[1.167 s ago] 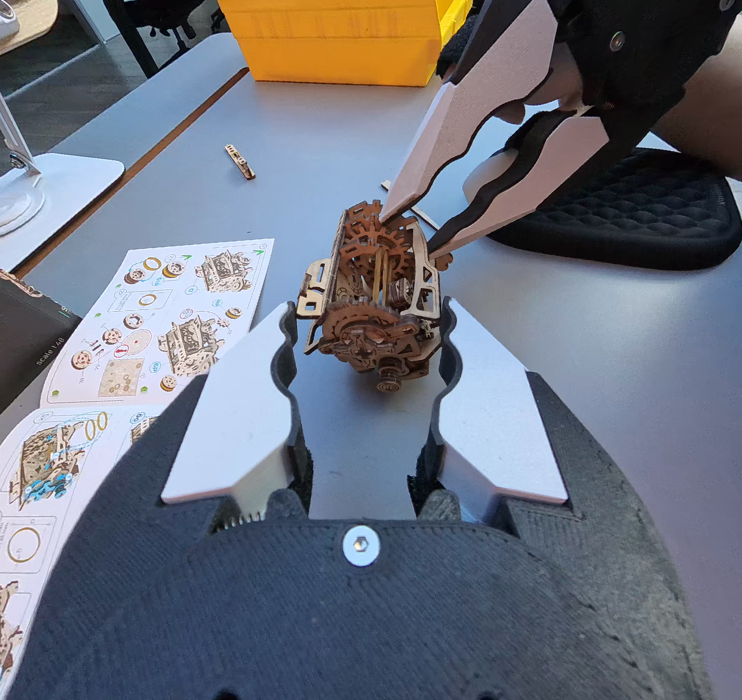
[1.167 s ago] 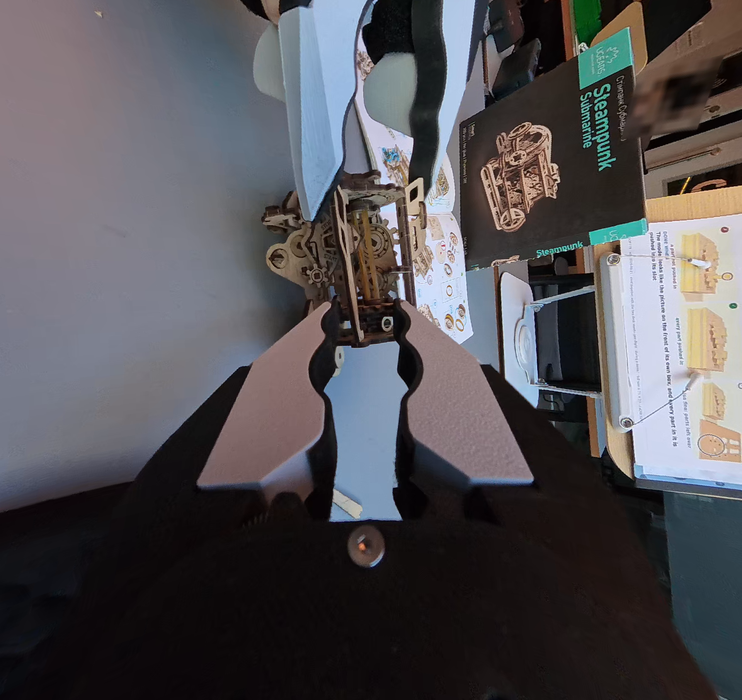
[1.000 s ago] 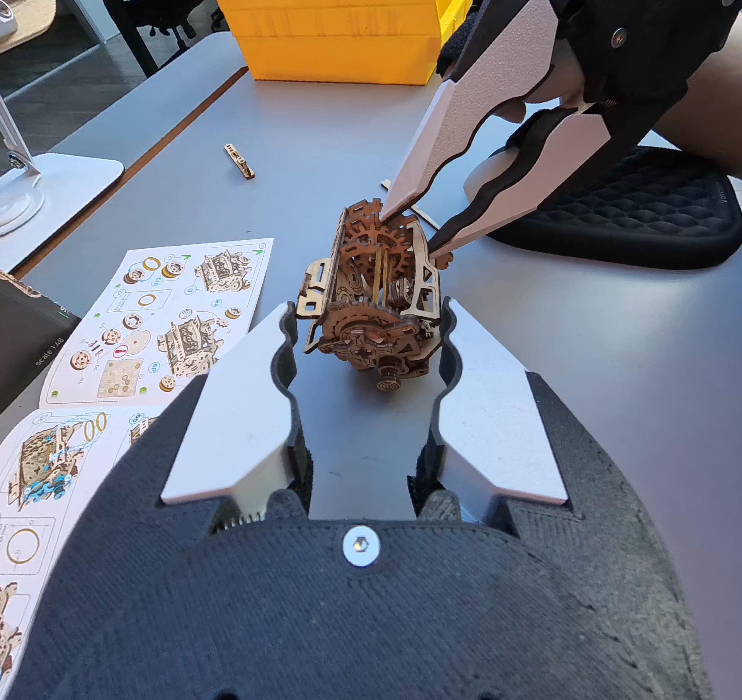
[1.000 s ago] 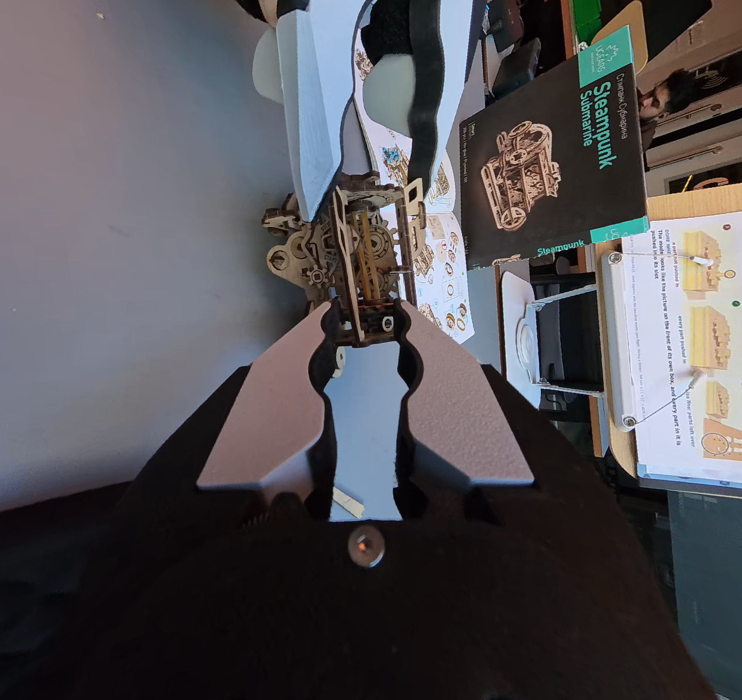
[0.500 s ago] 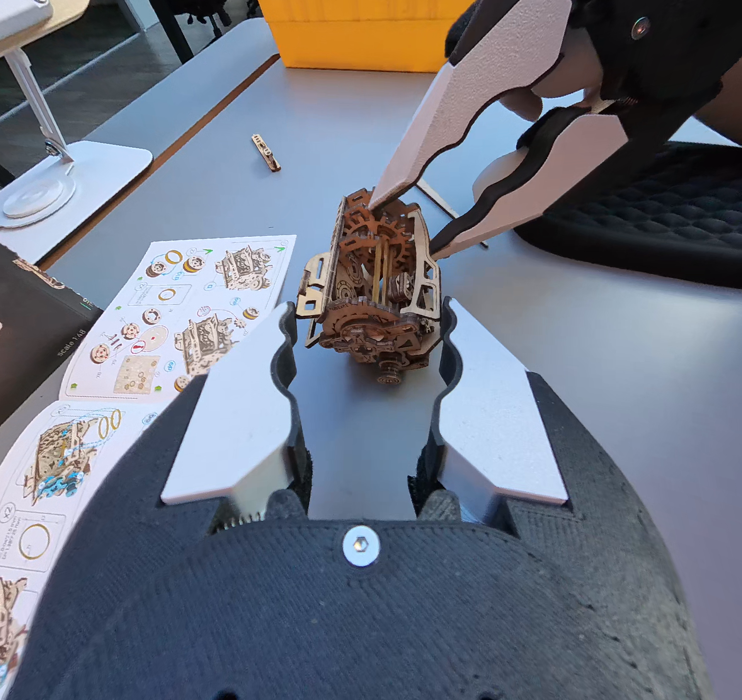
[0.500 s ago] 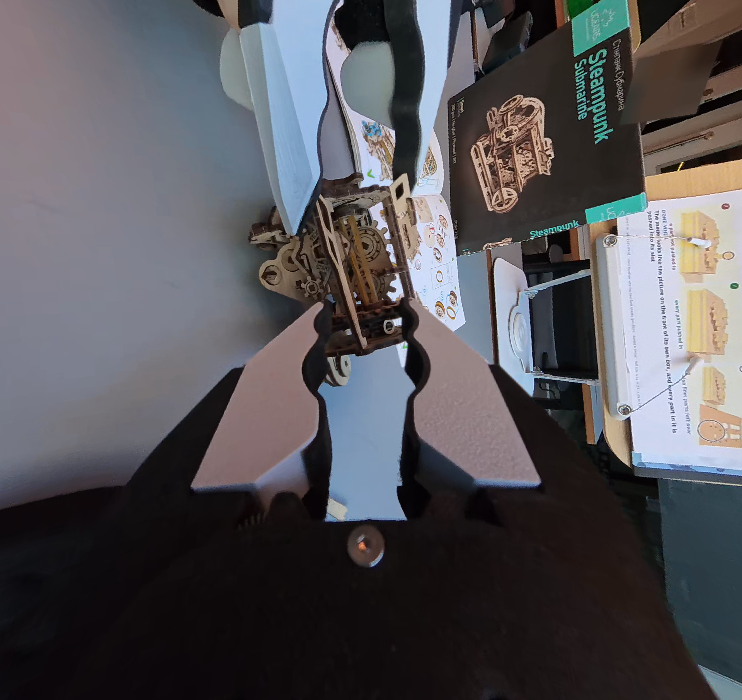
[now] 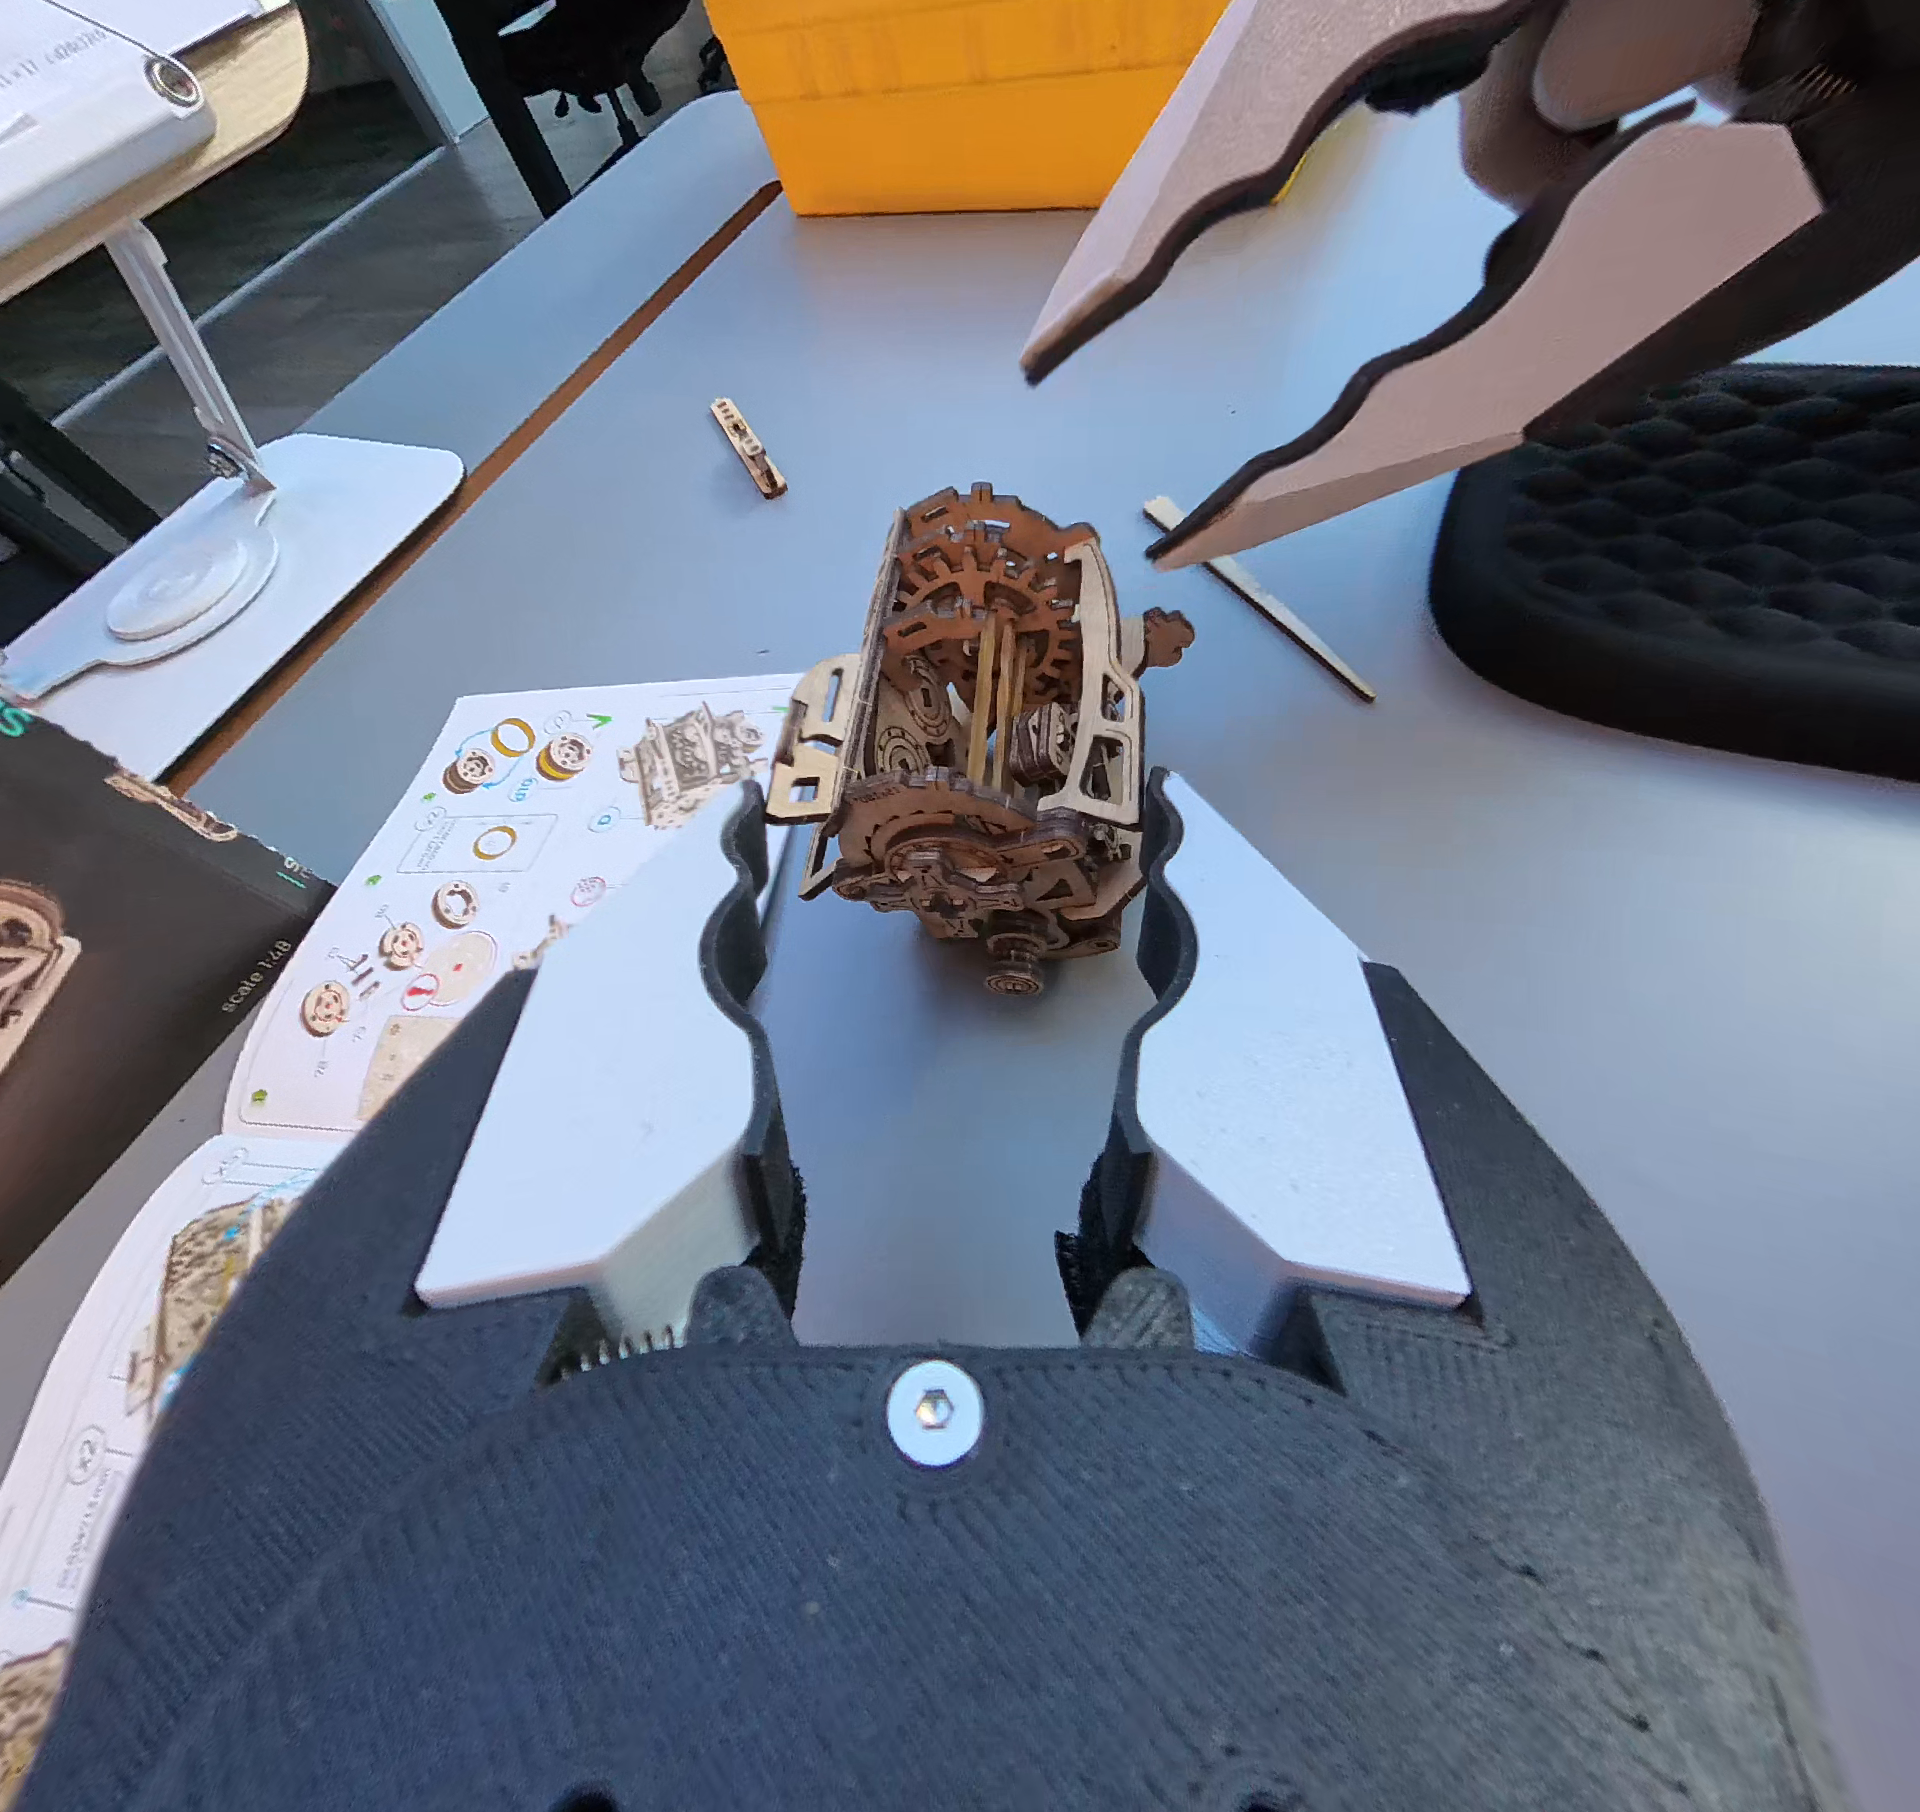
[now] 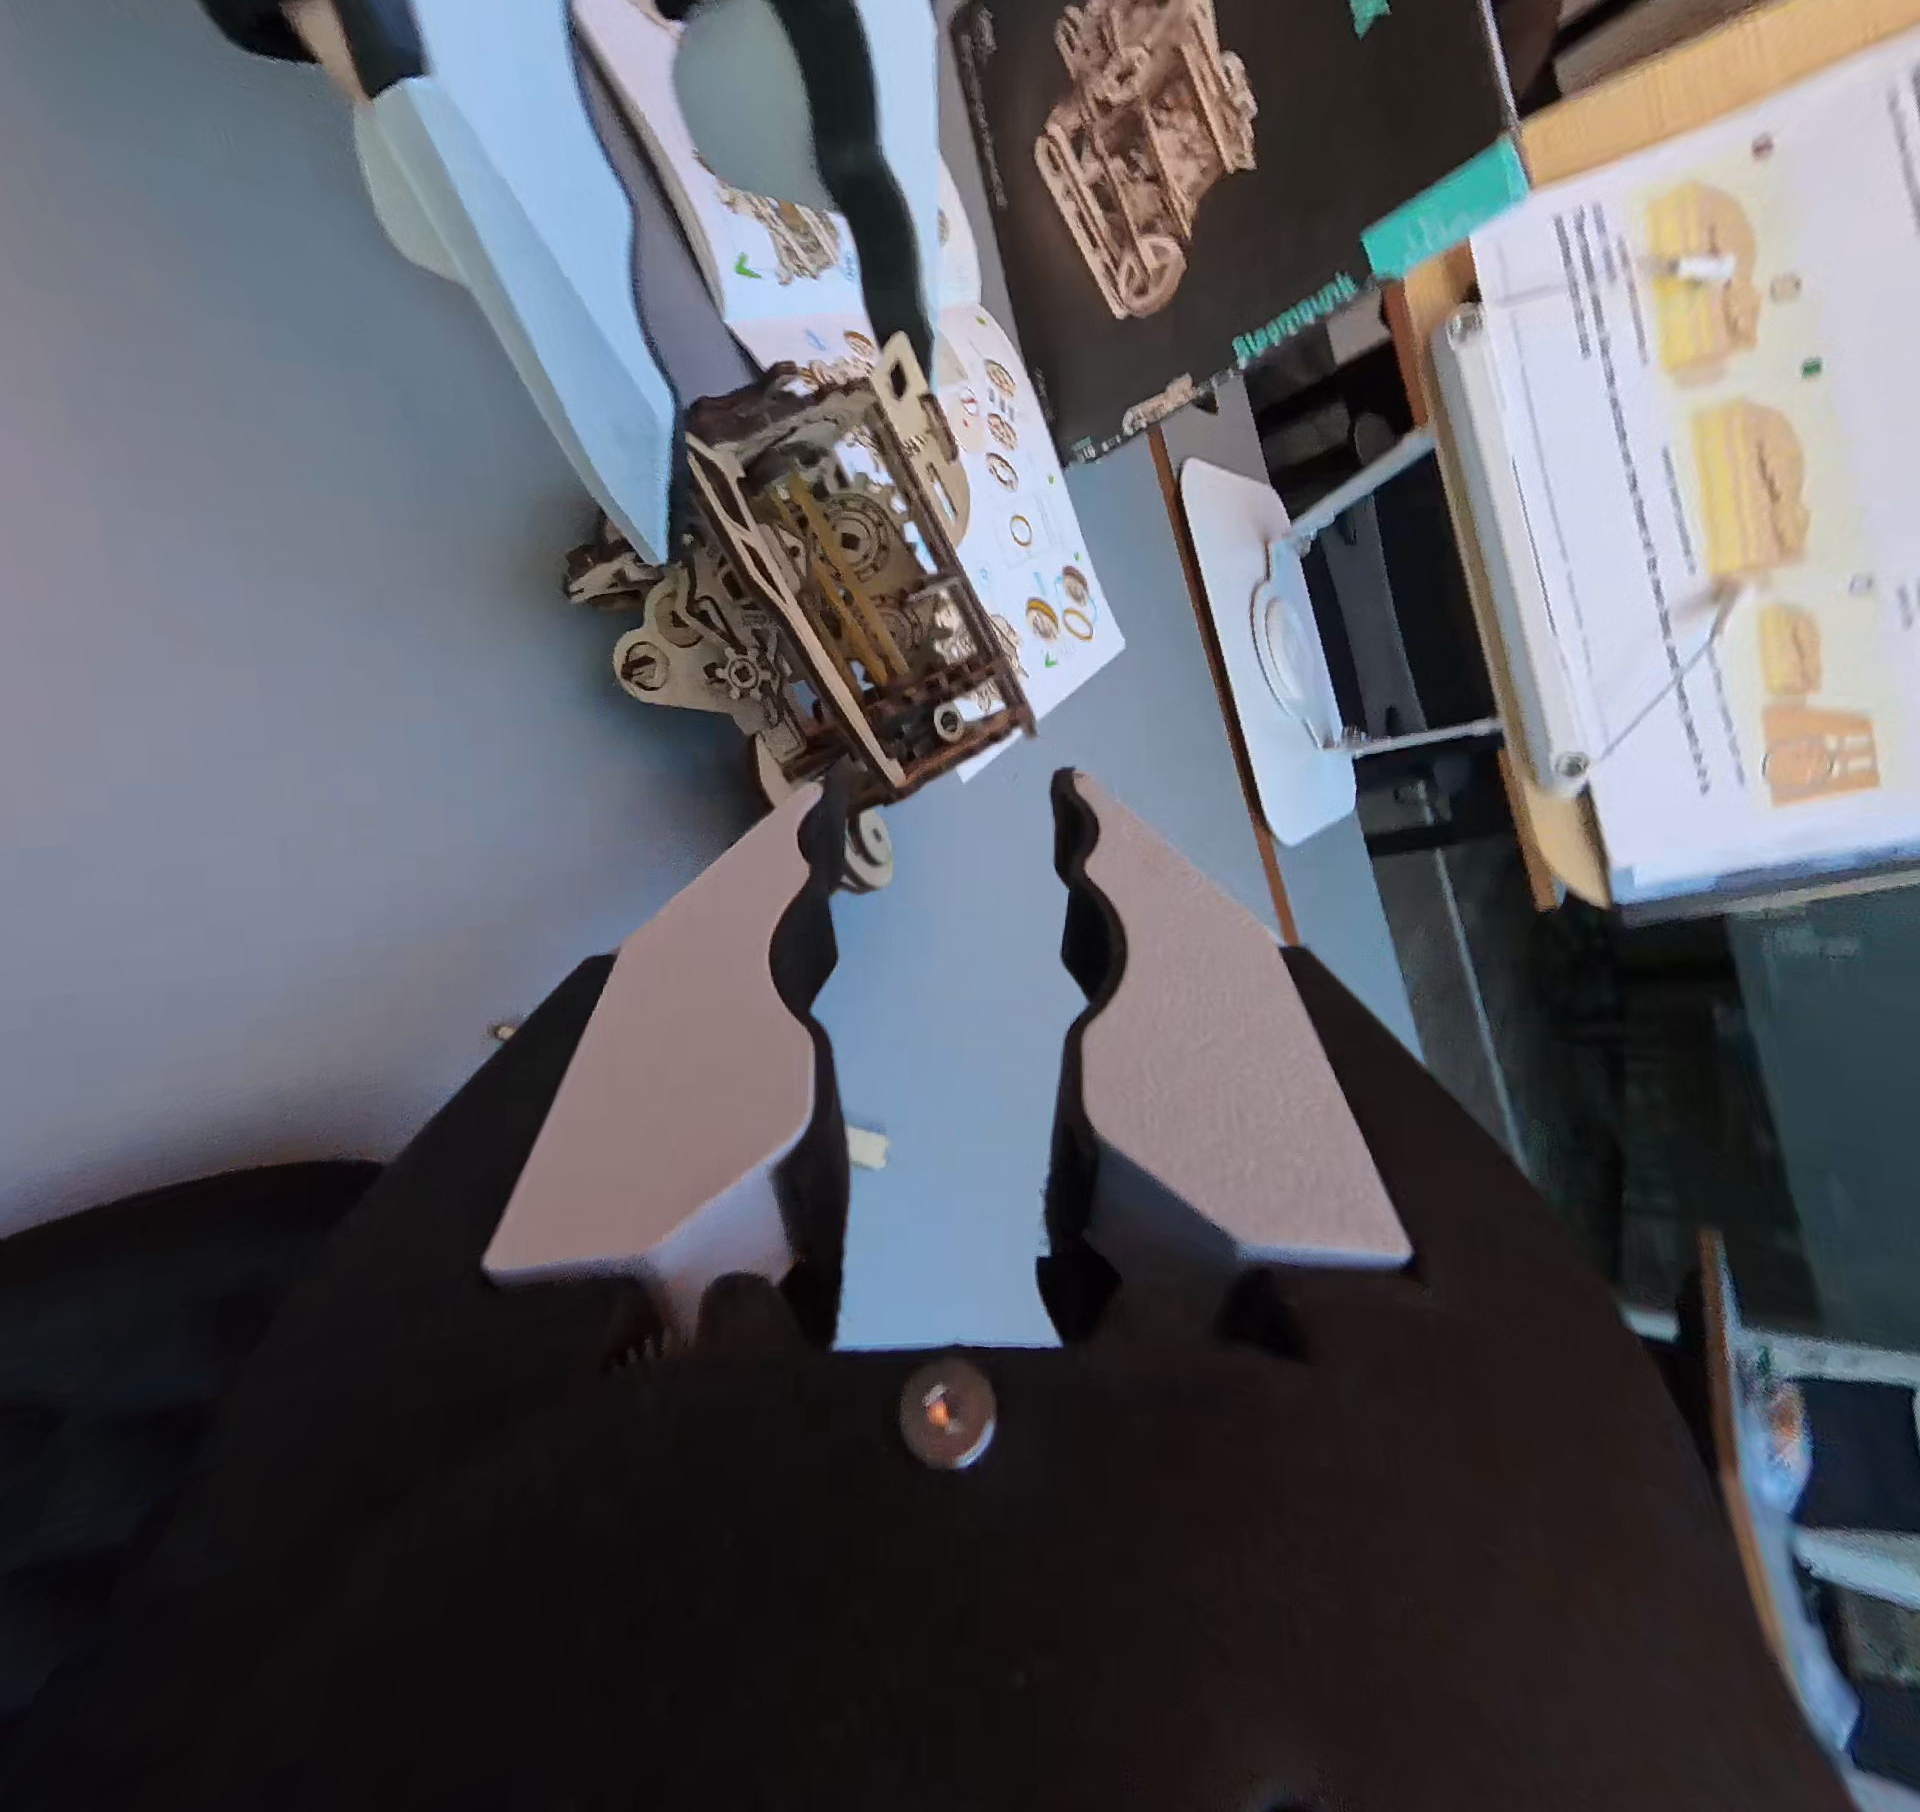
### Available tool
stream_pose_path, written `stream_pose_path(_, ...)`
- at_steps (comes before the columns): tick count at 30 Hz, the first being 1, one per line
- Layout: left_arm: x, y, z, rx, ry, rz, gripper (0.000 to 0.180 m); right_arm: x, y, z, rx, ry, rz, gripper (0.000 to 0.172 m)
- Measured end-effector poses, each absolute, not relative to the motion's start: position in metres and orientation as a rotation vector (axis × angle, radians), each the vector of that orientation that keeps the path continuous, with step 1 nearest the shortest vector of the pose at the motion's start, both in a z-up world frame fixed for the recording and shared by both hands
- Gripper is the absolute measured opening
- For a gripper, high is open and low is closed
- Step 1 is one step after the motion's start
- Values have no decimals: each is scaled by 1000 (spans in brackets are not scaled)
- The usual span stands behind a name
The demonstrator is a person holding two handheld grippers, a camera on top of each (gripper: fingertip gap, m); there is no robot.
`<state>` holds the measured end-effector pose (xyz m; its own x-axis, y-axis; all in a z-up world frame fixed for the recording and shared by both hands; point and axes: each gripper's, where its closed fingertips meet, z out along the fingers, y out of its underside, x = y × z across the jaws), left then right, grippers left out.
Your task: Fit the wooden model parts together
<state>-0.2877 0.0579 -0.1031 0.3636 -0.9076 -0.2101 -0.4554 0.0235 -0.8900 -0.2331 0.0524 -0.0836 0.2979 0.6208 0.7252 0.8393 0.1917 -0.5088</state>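
Both claws stand spread apart with nothing clamped. Left gripper, at the lower centre of its own view, brackets the wooden model standing on the grey table at mid frame; its right fingertip sits against the model's side, while a gap shows between the left fingertip and the model.

Going left to right in that view: a black box at the left edge, a white stand base above it, the instruction sheet beside the model, a small wooden piece lying above centre, the yellow bin at the top, a thin wooden strip, and a black cushion at the right. Right gripper hangs at the upper right, clear of the model, its grasp bare.
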Motion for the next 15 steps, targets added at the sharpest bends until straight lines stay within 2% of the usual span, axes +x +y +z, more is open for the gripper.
stream_pose_path(5, -282, 75, -108, -1589, 1261, -497, 74, -204, 56, -101, -1785, -1110, -177, 56)
stream_pose_path(15, -301, 59, -97, -1673, 1144, -528, 91, -185, 28, -101, -1907, -780, -32, 62)
